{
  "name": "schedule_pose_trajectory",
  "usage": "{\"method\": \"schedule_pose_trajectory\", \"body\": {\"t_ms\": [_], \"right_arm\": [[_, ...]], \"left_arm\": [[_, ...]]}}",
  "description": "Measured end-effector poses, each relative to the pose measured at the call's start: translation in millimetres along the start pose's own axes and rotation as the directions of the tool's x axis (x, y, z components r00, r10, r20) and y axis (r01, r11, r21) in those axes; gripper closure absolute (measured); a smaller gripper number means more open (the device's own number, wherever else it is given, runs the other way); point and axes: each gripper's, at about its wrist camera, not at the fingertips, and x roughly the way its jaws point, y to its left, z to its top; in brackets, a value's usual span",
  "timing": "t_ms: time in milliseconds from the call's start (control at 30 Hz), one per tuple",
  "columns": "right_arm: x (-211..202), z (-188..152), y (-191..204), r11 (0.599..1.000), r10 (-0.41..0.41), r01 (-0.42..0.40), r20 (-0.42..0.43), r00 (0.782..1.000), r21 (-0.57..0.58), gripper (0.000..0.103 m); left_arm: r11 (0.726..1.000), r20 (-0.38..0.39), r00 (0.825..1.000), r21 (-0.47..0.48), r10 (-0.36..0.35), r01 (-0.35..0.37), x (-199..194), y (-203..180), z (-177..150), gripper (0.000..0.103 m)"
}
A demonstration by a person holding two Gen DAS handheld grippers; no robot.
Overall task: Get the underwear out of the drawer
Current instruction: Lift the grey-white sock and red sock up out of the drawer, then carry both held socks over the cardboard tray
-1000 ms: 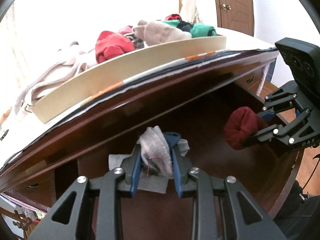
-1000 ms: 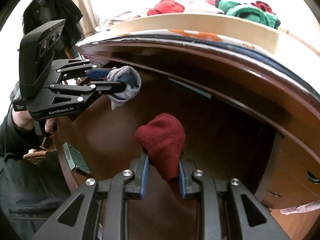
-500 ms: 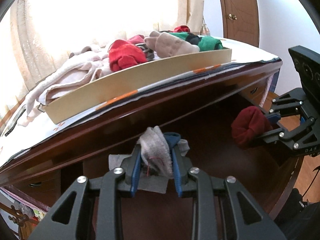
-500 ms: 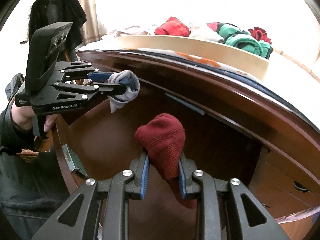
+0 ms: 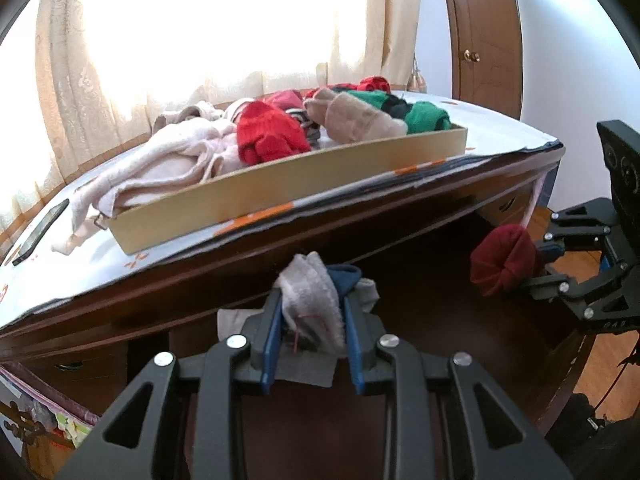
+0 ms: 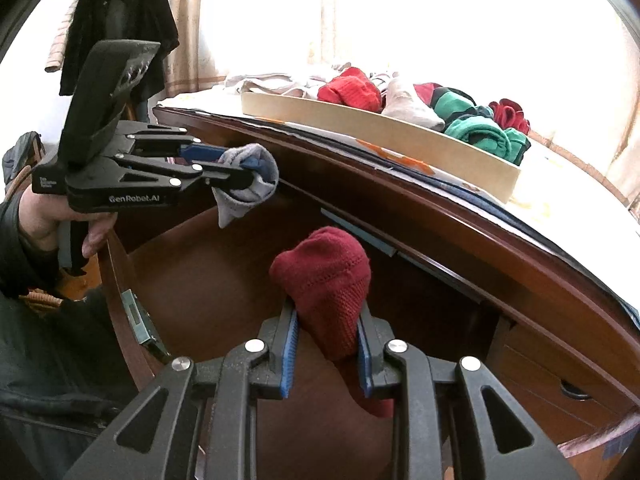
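My left gripper [image 5: 310, 304] is shut on a grey and blue rolled garment [image 5: 316, 300], held above the open wooden drawer [image 5: 440, 280]. In the right wrist view that same left gripper [image 6: 244, 170] shows at the left with the grey and blue garment [image 6: 250, 184] hanging from it. My right gripper [image 6: 326, 320] is shut on a dark red knit garment [image 6: 326, 280] over the drawer floor [image 6: 208, 280]. The left wrist view catches the right gripper [image 5: 536, 264] at the right edge, with the dark red garment [image 5: 504, 266] bulging from it.
A shallow tan tray [image 5: 304, 178] on the dresser top holds red, green, beige and pink clothes [image 5: 272, 132]. A phone [image 5: 40, 230] lies at the top's left edge. A dark jacket [image 6: 120, 24] hangs at the back left. A hand [image 6: 60, 216] grips the left tool.
Both grippers have risen with their garments still held. More of the dresser top, tray and curtained window shows now.
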Motion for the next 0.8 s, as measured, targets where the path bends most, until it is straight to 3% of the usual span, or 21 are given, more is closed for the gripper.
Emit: {"method": "schedule_pose_trajectory", "body": {"t_ms": [800], "right_arm": [[-43, 50, -5, 0.999, -0.012, 0.007, 0.152, 0.988, 0.033, 0.076]], "left_arm": [[0.999, 0.140, 0.990, 0.043, 0.003, -0.009, -44, 0, 56, 0.076]]}}
